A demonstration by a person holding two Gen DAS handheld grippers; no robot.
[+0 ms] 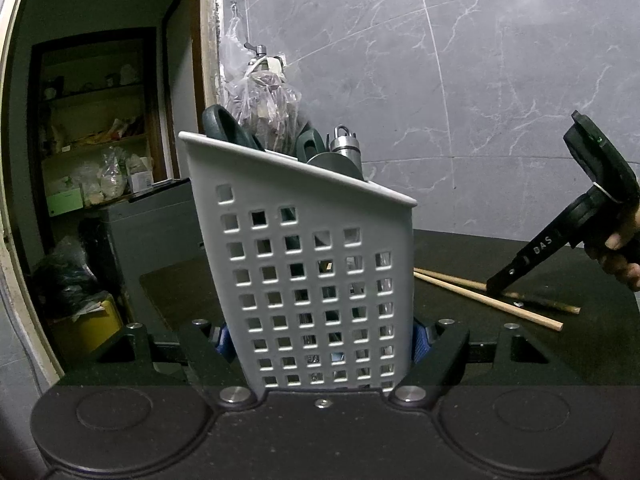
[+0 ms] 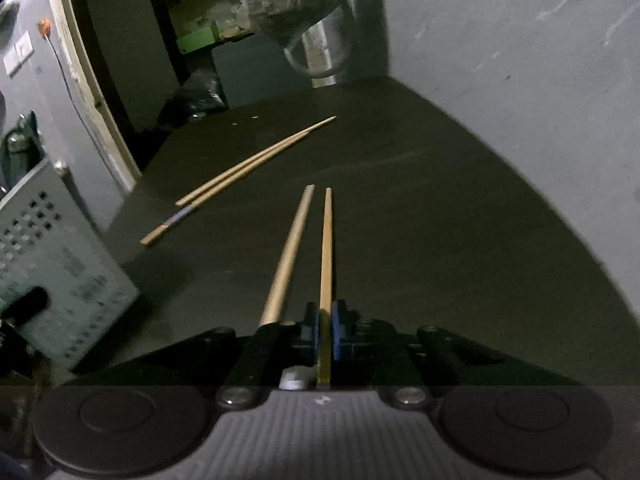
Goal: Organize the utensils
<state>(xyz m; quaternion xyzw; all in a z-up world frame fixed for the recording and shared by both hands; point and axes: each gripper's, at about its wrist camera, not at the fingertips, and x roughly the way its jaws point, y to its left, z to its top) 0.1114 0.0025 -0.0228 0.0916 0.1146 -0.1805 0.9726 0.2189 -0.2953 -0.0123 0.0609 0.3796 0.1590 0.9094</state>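
My left gripper (image 1: 322,340) is shut on a white perforated utensil caddy (image 1: 312,264), its blue pads pressing both sides. Dark green handles (image 1: 224,124) and steel utensils (image 1: 346,148) stick out of the caddy's top. My right gripper (image 2: 326,332) is shut on a yellowish wooden chopstick (image 2: 327,260) that points away over the dark table (image 2: 440,240). A paler chopstick (image 2: 286,264) runs beside it; its near end vanishes at the left finger. In the left wrist view the right gripper (image 1: 496,286), held by a hand, touches two chopsticks (image 1: 452,286) down on the table.
Another pair of chopsticks (image 2: 240,178) lies on the table to the left of the held one. The caddy (image 2: 52,264) shows at the left edge of the right wrist view. A grey marble wall (image 1: 480,100) backs the table. A plastic bag (image 1: 260,100) hangs behind the caddy.
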